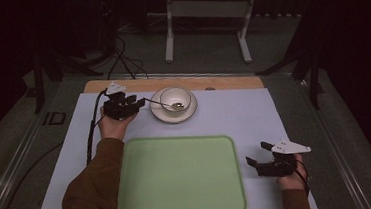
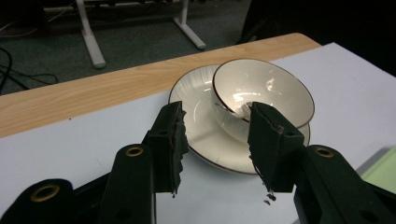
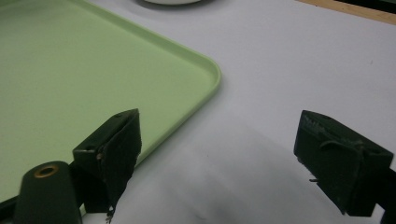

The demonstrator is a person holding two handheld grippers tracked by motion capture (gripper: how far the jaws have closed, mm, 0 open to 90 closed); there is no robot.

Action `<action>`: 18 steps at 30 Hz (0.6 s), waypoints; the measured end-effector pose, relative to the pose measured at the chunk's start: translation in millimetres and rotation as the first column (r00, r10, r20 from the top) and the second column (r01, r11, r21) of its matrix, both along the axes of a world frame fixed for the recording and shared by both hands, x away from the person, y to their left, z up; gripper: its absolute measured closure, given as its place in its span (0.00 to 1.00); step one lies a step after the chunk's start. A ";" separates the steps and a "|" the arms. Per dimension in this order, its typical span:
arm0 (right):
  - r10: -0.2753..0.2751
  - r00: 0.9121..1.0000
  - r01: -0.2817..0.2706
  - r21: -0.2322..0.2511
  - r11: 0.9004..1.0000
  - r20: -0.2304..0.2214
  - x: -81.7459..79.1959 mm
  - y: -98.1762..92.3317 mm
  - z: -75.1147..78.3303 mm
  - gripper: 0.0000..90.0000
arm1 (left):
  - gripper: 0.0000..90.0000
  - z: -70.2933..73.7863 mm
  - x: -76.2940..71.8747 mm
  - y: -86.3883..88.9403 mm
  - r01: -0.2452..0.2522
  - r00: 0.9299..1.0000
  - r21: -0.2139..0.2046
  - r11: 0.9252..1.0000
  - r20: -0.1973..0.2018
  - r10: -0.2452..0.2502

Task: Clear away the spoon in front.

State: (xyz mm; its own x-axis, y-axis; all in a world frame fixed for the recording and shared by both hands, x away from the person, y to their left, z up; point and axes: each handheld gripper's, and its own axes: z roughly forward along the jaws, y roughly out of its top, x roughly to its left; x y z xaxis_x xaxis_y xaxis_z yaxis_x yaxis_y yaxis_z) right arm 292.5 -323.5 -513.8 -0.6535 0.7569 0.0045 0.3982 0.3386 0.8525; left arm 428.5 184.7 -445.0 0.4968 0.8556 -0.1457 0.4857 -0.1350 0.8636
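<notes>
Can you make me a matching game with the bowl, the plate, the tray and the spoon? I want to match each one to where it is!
Things:
1. bowl
2. plate
3. tray
4. spoon

Places:
A. flat on the white sheet, between the two hands
B. under the bowl
C. scoop end inside the bowl, handle pointing toward the left gripper
D. sitting on the plate

Right pairs: 1-D, 2-B, 3-A, 4-C
</notes>
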 end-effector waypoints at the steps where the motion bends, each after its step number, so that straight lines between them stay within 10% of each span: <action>1: 0.000 1.000 0.000 0.000 1.000 0.000 0.0 0.0 0.0 0.16 | 0.62 0.0 0.0 0.0 0.000 1.000 0.000 1.000 0.000 0.000; 9: 0.001 1.000 -0.001 0.000 1.000 0.001 0.0 -0.3 0.2 0.16 | 0.64 -6.1 14.9 -7.8 0.023 0.997 -0.011 1.000 -0.070 -0.024; 18: 0.000 1.000 0.000 -0.003 1.000 0.002 0.5 -0.8 0.0 0.16 | 0.95 -7.8 20.2 -10.4 0.055 0.997 -0.043 0.998 -0.058 -0.058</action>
State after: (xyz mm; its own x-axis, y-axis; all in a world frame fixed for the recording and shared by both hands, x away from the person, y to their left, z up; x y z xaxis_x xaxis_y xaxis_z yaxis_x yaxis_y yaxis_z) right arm 293.0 -324.3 -513.8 -0.6535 0.7569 0.0013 0.3964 0.3409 0.8524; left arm 448.7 174.3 -452.7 0.5337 0.8190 -0.2107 0.5289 -0.1288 0.8389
